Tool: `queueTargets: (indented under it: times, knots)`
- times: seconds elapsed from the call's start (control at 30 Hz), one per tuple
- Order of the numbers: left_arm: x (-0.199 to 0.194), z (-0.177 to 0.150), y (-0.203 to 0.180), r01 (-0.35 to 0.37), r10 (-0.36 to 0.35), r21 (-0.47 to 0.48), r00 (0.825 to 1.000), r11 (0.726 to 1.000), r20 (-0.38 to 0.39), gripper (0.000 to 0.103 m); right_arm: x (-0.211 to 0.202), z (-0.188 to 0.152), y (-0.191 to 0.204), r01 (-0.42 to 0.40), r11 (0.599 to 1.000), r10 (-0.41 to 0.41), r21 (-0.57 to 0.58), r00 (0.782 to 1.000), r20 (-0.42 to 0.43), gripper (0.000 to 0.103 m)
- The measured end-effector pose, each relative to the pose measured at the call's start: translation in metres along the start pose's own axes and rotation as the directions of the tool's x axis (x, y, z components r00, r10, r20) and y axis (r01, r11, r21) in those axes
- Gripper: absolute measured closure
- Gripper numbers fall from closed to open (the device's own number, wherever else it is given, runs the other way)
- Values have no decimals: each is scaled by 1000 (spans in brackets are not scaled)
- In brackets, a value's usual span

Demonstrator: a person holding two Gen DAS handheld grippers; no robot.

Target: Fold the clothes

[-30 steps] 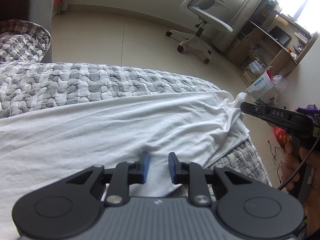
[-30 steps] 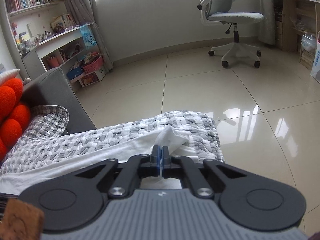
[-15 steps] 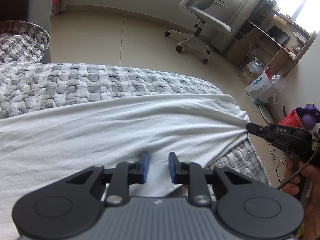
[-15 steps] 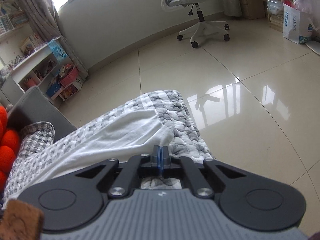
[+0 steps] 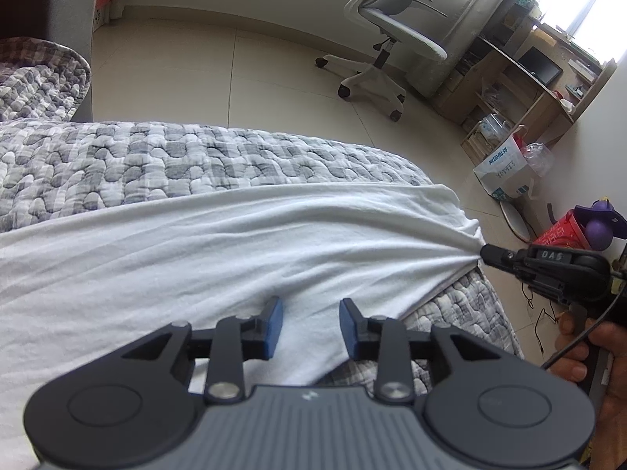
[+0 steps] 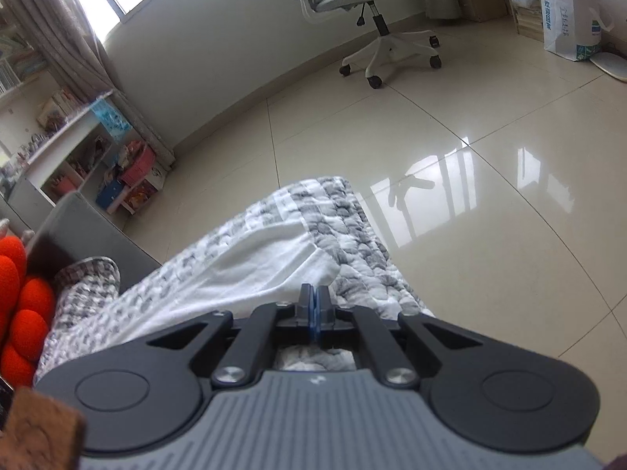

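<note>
While it lies flat, nothing is folded yet — the lines as they stand:

Shirt: white shirt (image 5: pixel 219 250) spread across the grey quilt (image 5: pixel 164 160), one end drawn to a point at the quilt's right edge.
Progress: early, I judge; the cloth is smoothed and stretched, no fold shows, every fold is left to do.
Right gripper (image 5: pixel 486 253): clenched on the pulled corner of the shirt, cloth fanning out in taut creases from its tip; in its own view the blue pads are pressed together at the cloth's edge.
Left gripper (image 5: pixel 309 323): jaws have just been opening, now partly apart; shirt lies under and between the pads, not pinched.
Hand (image 5: pixel 584 356): wraps the right gripper's handle, a cable trailing.
Beyond: tiled floor (image 5: pixel 203 70), office chair (image 5: pixel 392 19).
</note>
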State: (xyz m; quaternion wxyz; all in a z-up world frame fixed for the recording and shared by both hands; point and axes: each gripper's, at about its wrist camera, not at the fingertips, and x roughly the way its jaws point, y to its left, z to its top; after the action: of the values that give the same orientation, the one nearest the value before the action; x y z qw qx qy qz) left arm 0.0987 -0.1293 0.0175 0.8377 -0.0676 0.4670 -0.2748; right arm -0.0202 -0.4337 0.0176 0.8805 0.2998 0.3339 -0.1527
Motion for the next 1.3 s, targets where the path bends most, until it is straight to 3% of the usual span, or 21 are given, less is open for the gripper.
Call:
queueTargets:
  times: [0.1,0.17,0.37,0.47,0.53,0.57,0.73,0.87,0.97,1.0,1.13,1.3]
  knots:
    - [-1,0,0,0,0,3,1000,1000,-1,66,4,0,-4,6,999,-6,-34,1000,-4,102]
    - [-1,0,0,4,-4,1,1000,1000,-1,62,0,2,-2,-1,998,2,-57,1000,10,89]
    - [-1,-1,0,8,-8,-1,1000,1000,-1,59,-12,19,10,4,991,7,-136,997,83,89]
    - [0,-2,-1,8,-8,2,1000,1000,-1,56,-5,25,33,-8,964,28,-264,997,73,88]
    - [0,-1,-3,7,-7,5,1000,1000,-1,55,9,27,48,-54,931,60,-360,998,5,86]
    - [0,-1,-3,8,-8,6,1000,1000,-1,53,19,28,53,-78,919,69,-387,997,-38,79]
    - [1,-2,-4,8,-8,13,1000,1000,1,52,58,34,62,-71,891,28,-449,994,-101,72]
    - [1,-2,-4,11,-11,8,1000,1000,0,52,68,44,64,-10,881,-13,-472,999,-47,76]
    - [1,-2,-5,10,-10,12,1000,1000,2,52,78,51,61,110,876,-120,-469,993,10,75]
    - [1,-3,-5,10,-10,12,1000,1000,2,51,74,50,61,119,873,-121,-473,992,28,75]
    - [1,-2,-3,17,-17,-2,1000,1000,2,51,44,42,54,79,899,-52,-431,996,73,75]
    - [1,-2,-2,18,-18,-1,1000,1000,3,51,14,26,19,37,970,-23,-242,998,62,75]
